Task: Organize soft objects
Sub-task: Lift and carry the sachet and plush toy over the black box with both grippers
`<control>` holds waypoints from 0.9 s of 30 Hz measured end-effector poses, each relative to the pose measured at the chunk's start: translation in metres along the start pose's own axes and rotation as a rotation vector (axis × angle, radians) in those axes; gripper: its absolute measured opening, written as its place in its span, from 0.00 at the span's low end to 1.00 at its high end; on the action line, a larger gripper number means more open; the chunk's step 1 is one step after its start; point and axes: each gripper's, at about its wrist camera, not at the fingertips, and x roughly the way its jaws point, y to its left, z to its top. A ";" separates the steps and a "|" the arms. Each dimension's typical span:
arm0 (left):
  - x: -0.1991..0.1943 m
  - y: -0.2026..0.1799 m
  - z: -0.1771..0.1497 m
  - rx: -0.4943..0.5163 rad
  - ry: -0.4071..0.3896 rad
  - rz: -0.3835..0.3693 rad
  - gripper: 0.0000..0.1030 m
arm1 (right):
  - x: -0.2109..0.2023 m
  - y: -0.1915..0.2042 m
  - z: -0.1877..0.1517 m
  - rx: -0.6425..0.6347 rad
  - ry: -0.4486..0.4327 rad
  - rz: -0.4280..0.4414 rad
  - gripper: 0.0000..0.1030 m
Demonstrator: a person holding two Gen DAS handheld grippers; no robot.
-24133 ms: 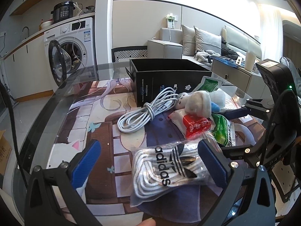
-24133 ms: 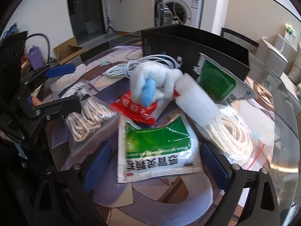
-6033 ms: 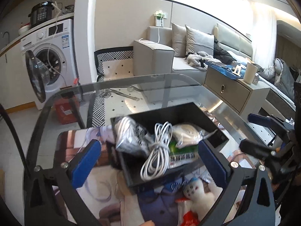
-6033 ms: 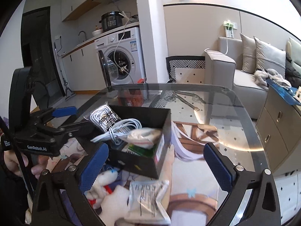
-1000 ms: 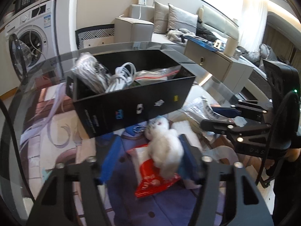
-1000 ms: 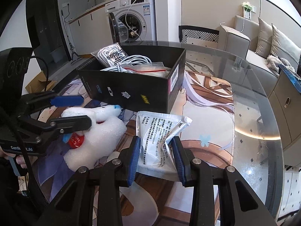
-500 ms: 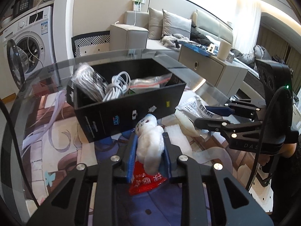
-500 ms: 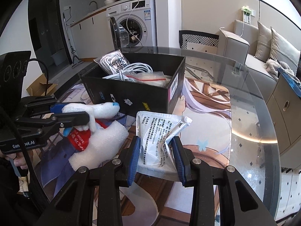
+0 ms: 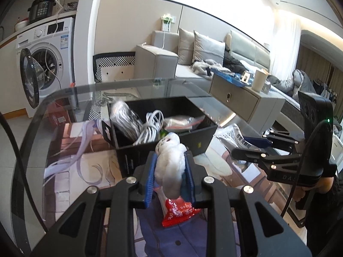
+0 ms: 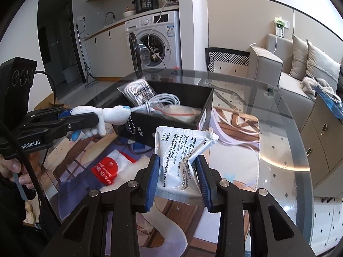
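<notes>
Left wrist view: the left tool (image 9: 170, 172) is closed narrow on one white plush toy (image 9: 170, 160), its two blue pads (image 9: 150, 175) pressing the toy's sides. The toy is lifted off the surface (image 9: 64, 150) and its head sits just at the near wall of the black box (image 9: 205, 137). A red tag or packet (image 9: 179, 213) shows below the toy, though whether it is attached cannot be told.

From the right wrist camera, that same left tool (image 10: 70, 118) reaches in level from the left, gripped by a hand (image 10: 15, 171), with the toy (image 10: 109, 114) stretched out horizontally and its head touching or just over the box's near corner. A small bead chain (image 10: 131, 126) hangs from the toy.

The right tool (image 10: 178, 178) is held low and forward, clamped on one white printed pouch (image 10: 184, 150), which stands upright and crumpled between the pads, in front of the box (image 10: 203, 111).

Inside the one box lie one bagged bundle of white cord (image 10: 138, 93), one loose coil of white cable (image 10: 164, 102) and one clear zip bag (image 10: 182, 112). One red round-marked packet (image 10: 106, 169) lies on the patterned mat (image 10: 231, 128) over the glass surface (image 10: 289, 150).
</notes>
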 end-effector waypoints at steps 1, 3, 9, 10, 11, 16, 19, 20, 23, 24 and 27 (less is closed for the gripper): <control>-0.002 0.001 0.001 -0.003 -0.006 0.000 0.23 | -0.002 0.001 0.001 0.003 -0.009 -0.001 0.34; -0.005 0.003 0.005 -0.004 -0.020 0.000 0.23 | -0.006 0.001 0.004 0.009 -0.026 0.001 0.34; -0.012 0.009 0.015 -0.018 -0.061 0.015 0.23 | -0.012 0.002 0.017 0.044 -0.072 0.003 0.34; -0.013 0.011 0.017 -0.020 -0.066 0.016 0.23 | -0.012 0.002 0.020 0.046 -0.079 0.000 0.34; -0.012 0.012 0.019 -0.021 -0.070 0.017 0.23 | -0.012 0.002 0.023 0.048 -0.083 0.001 0.34; -0.009 0.015 0.029 -0.024 -0.088 0.025 0.23 | -0.012 0.002 0.034 0.060 -0.100 -0.003 0.34; -0.005 0.018 0.034 -0.022 -0.091 0.032 0.23 | -0.008 0.002 0.041 0.066 -0.102 0.000 0.34; -0.004 0.018 0.036 -0.020 -0.092 0.036 0.23 | -0.007 0.002 0.043 0.068 -0.104 0.001 0.34; 0.001 0.022 0.042 -0.020 -0.096 0.040 0.23 | -0.002 0.001 0.049 0.081 -0.108 0.010 0.34; 0.002 0.022 0.043 -0.020 -0.096 0.042 0.23 | -0.001 0.001 0.052 0.084 -0.109 0.013 0.34; 0.009 0.023 0.048 -0.009 -0.096 0.050 0.23 | 0.004 0.002 0.058 0.082 -0.112 0.019 0.34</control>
